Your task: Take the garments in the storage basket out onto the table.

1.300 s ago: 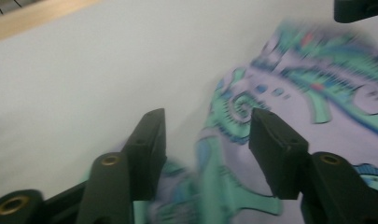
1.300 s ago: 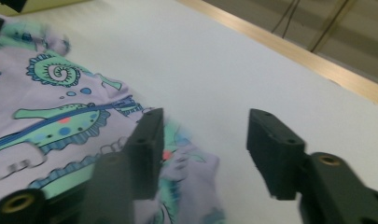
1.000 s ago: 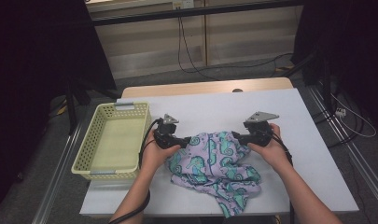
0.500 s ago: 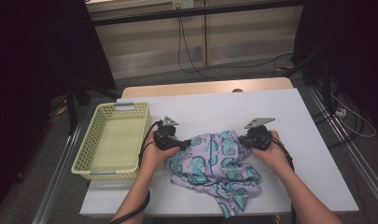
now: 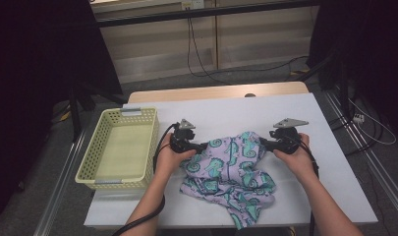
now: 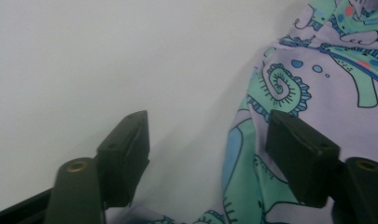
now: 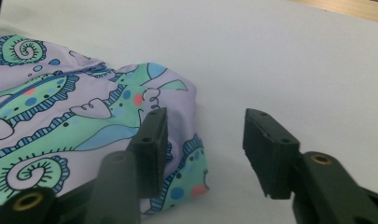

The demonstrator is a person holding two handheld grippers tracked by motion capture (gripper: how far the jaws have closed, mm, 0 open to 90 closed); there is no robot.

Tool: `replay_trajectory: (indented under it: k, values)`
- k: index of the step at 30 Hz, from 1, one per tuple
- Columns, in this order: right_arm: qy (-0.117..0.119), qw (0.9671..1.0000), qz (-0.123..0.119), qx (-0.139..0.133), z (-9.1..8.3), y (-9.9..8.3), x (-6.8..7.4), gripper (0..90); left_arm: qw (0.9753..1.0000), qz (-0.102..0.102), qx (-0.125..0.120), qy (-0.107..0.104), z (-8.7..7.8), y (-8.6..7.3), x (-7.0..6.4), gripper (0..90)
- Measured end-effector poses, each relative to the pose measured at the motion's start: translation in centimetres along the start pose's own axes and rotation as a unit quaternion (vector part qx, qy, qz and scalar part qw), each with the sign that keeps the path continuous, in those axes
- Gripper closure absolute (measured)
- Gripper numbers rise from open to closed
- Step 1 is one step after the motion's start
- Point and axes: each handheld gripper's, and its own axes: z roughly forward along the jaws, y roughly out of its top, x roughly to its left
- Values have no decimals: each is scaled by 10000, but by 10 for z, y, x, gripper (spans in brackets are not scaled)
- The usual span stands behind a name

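Observation:
A crumpled lilac cloth [image 5: 231, 172] printed with teal seahorses lies on the white table near its front edge. My left gripper [image 5: 201, 146] rests at the cloth's upper left edge and my right gripper [image 5: 263, 143] at its upper right edge. In the left gripper view the left gripper [image 6: 210, 149] is open, with one jaw over bare table, the other over the cloth [image 6: 317, 84], and the cloth's edge between them. In the right gripper view the right gripper [image 7: 207, 144] is open too, with one jaw above the cloth's [image 7: 60, 116] rounded corner and the other over bare table.
A pale yellow mesh basket [image 5: 91, 147] stands at the table's left side with nothing in it. The white table [image 5: 236, 110] has bare surface behind and to the right of the cloth. Cables trail from both grippers toward the front edge.
Both grippers have shifted a little to the right, the right one more, and the cloth's upper edge is spread slightly wider between them.

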Motion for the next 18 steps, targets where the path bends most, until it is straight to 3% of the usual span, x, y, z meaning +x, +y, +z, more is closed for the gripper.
replay_trajectory:
  k: [4, 9, 13, 15, 16, 17, 18]
  values:
    - [-20, 9999, 148, 54, -2, -4, -3, 440, 9997, 15, 165, -169, 7, -4, -4, 408]
    - [173, 9994, 198, 242, 5, -10, 0, 440, 9997, 99, 219, -95, 7, -3, -7, 445]
    - [396, 9981, 255, 399, 13, -12, 5, 510, 9992, 15, 299, -259, 6, -2, -15, 659]
    - [309, 9985, 122, 429, 17, -12, 10, 518, 9988, -50, 330, -371, 6, -1, -17, 786]
    - [252, 9987, -46, 450, 18, -11, 13, 566, 9989, -37, 318, -346, 6, -1, -19, 815]
    - [357, 9984, -115, 415, 19, -10, 16, 676, 9988, -16, 362, -320, 5, 0, -20, 841]
    - [505, 9980, -121, 356, 21, -10, 18, 700, 9989, 18, 404, -235, 3, 1, -21, 858]
